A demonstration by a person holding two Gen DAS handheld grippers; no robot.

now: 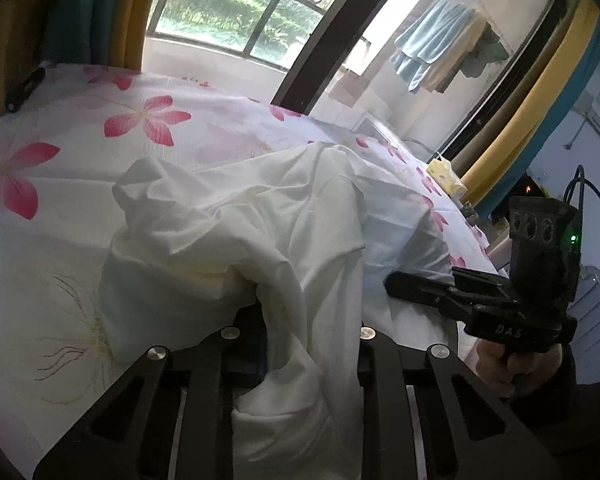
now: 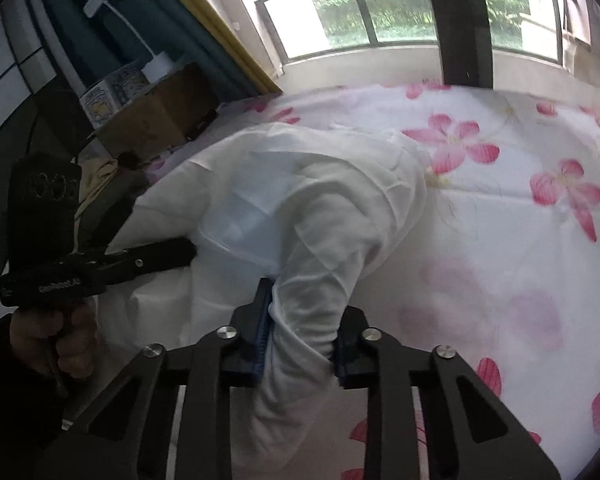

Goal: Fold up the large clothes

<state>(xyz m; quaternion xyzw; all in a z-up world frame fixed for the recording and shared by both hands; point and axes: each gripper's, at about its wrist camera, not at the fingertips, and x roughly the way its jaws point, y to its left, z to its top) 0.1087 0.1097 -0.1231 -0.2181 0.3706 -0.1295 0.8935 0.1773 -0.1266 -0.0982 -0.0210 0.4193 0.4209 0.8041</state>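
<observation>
A large white garment (image 1: 236, 220) lies crumpled on a bed with a white sheet printed with pink flowers (image 1: 148, 120). My left gripper (image 1: 312, 344) is shut on a bunched fold of the garment, which drapes over and hides its fingers. In the right wrist view the garment (image 2: 300, 184) rises in a hump, and my right gripper (image 2: 300, 336) is shut on a gathered part of it between blue pads (image 2: 262, 332). Each gripper shows from the side in the other's view: the right one (image 1: 404, 284) and the left one (image 2: 180, 252), both at the cloth's edge.
A window (image 1: 236, 16) with dark frames runs behind the bed. A yellow box (image 1: 446, 176) sits at the bed's far right edge. Towels (image 1: 436, 40) hang beyond the glass. A cardboard box (image 2: 156, 116) and a lamp (image 2: 156, 60) stand left of the bed.
</observation>
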